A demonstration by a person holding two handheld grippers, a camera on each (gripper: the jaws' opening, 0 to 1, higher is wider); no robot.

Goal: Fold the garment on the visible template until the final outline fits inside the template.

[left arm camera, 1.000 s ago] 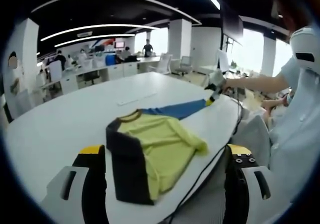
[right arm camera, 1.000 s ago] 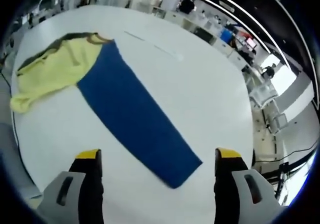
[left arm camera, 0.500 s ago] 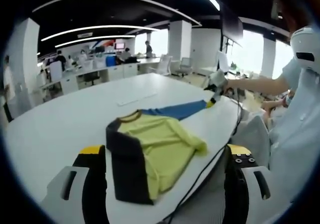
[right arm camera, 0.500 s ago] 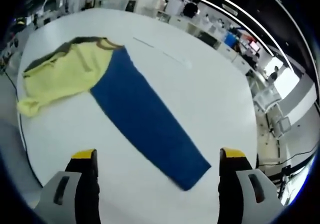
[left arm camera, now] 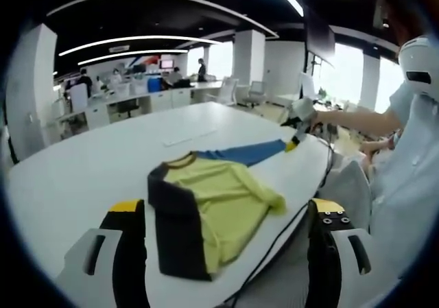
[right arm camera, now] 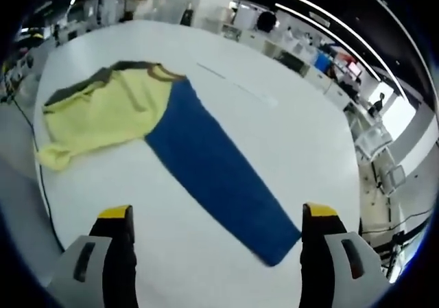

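A garment lies flat on the white table [left arm camera: 75, 178]: yellow body [left arm camera: 219, 198], dark grey sleeve [left arm camera: 175, 232] folded along its near side, long blue sleeve [left arm camera: 250, 150] stretched away to the far right. My left gripper [left arm camera: 223, 253] stands open at the near table edge, the grey part lying between its jaws in the picture. In the right gripper view the blue sleeve [right arm camera: 219, 178] runs from the yellow body [right arm camera: 103, 112] toward my open right gripper [right arm camera: 216, 253], which hovers above the sleeve's end. The right gripper [left arm camera: 298, 124] also appears beyond the sleeve tip in the left gripper view.
A thin pale strip [left arm camera: 186, 136] lies on the table beyond the garment, also seen as a strip [right arm camera: 236, 85]. A black cable [left arm camera: 274, 243] runs along the table edge. A person in white [left arm camera: 405, 171] stands at the right. Office desks and chairs [left arm camera: 137, 99] fill the background.
The right gripper's camera has drawn back and shifted, so the garment sits further right in its picture. In the left gripper view the right gripper rose slightly. The garment lies as before.
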